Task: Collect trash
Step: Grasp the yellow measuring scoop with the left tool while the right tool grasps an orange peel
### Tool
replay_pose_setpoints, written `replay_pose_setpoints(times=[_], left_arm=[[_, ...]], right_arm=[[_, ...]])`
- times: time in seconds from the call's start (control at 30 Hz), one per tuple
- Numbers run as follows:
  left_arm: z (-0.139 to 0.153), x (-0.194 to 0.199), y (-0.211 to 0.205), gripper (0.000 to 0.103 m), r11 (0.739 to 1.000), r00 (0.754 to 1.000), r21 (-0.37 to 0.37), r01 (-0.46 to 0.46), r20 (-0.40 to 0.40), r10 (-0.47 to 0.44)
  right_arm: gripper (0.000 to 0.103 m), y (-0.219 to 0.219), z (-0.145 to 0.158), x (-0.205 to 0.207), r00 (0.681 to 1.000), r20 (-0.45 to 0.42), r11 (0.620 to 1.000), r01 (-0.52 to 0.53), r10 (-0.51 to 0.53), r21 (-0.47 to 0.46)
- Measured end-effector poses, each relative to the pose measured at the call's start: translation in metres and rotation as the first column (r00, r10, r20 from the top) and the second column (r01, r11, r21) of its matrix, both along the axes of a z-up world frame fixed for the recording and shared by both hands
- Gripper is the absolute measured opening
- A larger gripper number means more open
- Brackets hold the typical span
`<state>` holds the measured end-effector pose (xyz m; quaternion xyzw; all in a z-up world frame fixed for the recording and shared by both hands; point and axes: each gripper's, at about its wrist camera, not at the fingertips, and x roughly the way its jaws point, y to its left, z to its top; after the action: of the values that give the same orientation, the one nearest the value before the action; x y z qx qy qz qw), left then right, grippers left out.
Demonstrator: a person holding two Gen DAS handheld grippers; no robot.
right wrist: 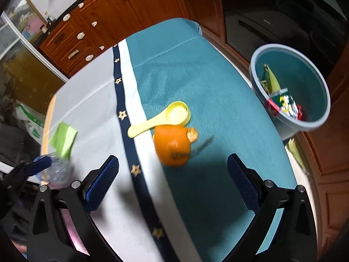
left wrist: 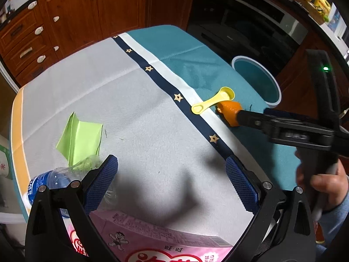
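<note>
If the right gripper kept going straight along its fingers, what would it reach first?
Most likely the orange peel, lying on the tablecloth ahead of the open right gripper, with the yellow spoon just beyond.

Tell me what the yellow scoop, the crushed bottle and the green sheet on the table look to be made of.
Yellow scoop: likely moulded plastic, smooth with a soft sheen and one even colour.
Crushed bottle: thin clear plastic, see-through and crumpled, with a blue printed label.
Green sheet: probably paper, matte, holding sharp straight folds; thin card can't be ruled out.
</note>
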<state>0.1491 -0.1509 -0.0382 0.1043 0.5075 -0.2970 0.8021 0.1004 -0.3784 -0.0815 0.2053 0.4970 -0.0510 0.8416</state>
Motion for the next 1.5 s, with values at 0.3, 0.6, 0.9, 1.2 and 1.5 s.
replay_pose_setpoints(times=[0.3,0.6,0.9,1.2,1.5], left_arm=[[-0.005,0.017,-0.007,0.099,1.0,1.0,0.003,0.002,-0.021,-0.002],[-0.013,0.019,-0.03,0.099,0.999,0.999,0.019,0.034,-0.032,-0.034],[-0.019,0.024,-0.082,0.099,0.986,0.989,0.074,0.15,0.003,-0.151],[-0.03,0.039,-0.139,0.099,0.948,0.958,0.147,0.281,0.017,-0.286],[-0.048,0.036,-0.169,0.064,0.931,0.945,0.167,0.325,-0.014,-0.328]], right_arm=[[0.054,0.004,-0.021,0.019,1.0,-0.018,0.996,-0.025,0.023,-0.081],[0.023,-0.006,-0.016,0.004,0.998,-0.004,0.997,-0.058,0.058,-0.054],[0.023,-0.045,-0.015,-0.023,1.0,0.01,0.998,0.027,-0.027,0.062],[0.024,-0.07,-0.023,-0.041,0.998,0.014,0.991,0.052,-0.054,0.127],[0.024,-0.08,-0.028,-0.042,0.999,0.033,0.985,0.031,-0.037,0.167]])
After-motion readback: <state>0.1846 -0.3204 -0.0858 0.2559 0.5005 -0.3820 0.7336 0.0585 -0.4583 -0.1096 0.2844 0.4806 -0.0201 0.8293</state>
